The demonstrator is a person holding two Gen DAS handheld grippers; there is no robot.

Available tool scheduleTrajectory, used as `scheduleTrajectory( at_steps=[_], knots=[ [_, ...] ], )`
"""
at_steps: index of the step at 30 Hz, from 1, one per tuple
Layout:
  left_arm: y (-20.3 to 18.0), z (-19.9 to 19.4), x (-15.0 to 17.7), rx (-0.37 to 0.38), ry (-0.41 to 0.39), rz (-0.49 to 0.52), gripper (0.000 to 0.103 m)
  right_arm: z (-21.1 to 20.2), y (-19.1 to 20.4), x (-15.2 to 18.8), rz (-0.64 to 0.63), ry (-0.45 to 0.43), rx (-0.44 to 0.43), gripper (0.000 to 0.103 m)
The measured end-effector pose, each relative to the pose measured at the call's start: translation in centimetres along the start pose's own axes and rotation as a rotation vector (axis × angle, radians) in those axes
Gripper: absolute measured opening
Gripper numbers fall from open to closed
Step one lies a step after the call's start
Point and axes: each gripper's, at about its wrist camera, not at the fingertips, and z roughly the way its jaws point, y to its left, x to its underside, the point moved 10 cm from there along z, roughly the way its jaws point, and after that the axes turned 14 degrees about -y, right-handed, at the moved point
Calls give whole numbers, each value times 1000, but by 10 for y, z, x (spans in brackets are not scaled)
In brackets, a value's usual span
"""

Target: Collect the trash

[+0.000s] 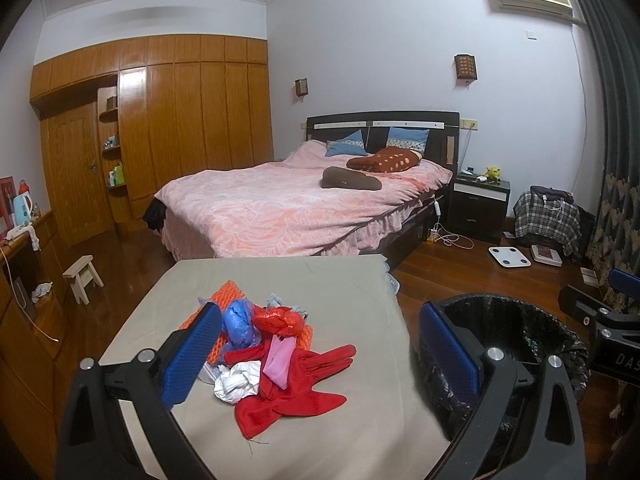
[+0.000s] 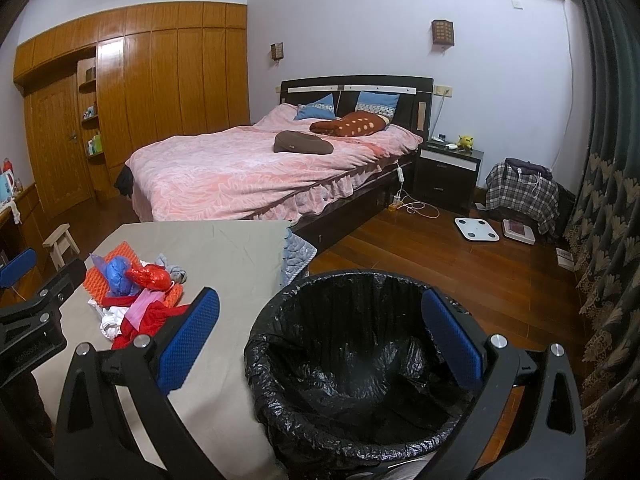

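Note:
A pile of trash lies on the grey-covered table [image 1: 280, 280]: a red glove [image 1: 304, 376], a crumpled white paper [image 1: 236, 384], a pink scrap [image 1: 280, 360], a blue bag [image 1: 238, 322], a red bag [image 1: 280, 318] and an orange foam sheet [image 1: 232, 292]. The pile also shows in the right wrist view [image 2: 140, 296]. A bin lined with a black bag [image 2: 356, 368] stands right of the table. My left gripper [image 1: 316, 356] is open above the pile, empty. My right gripper [image 2: 320, 340] is open above the bin, empty.
A bed with a pink cover [image 1: 288, 204] stands behind the table. A small wooden stool [image 1: 82, 276] is on the floor at left. A nightstand [image 1: 478, 204], a white scale [image 1: 509, 257] and a plaid-covered chair [image 1: 546, 216] are at right. Curtains [image 2: 600, 200] hang far right.

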Motion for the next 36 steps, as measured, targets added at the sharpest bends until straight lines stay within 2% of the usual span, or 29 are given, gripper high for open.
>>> scheduleTrajectory(
  at_steps=[7, 10, 12, 16, 22, 27, 36],
  knots=[
    [11, 10, 22, -11, 6, -9, 97, 1, 8, 5, -10, -1, -7, 98],
    [14, 12, 24, -15, 9, -14, 97, 4, 9, -1, -12, 4, -10, 98],
    [15, 11, 17, -18, 12, -16, 97, 16, 26, 16, -11, 8, -17, 98],
    [22, 14, 18, -23, 22, -21, 97, 22, 33, 10, -11, 18, -35, 98],
    [57, 24, 32, -46, 34, -32, 97, 38, 57, 18, 7, 34, -74, 98],
    [98, 33, 48, -128, 57, -8, 97, 58, 84, 26, 8, 39, -106, 97],
    [153, 60, 80, -204, 98, -15, 92, 103, 150, 42, -6, 54, -217, 84]
  ],
)
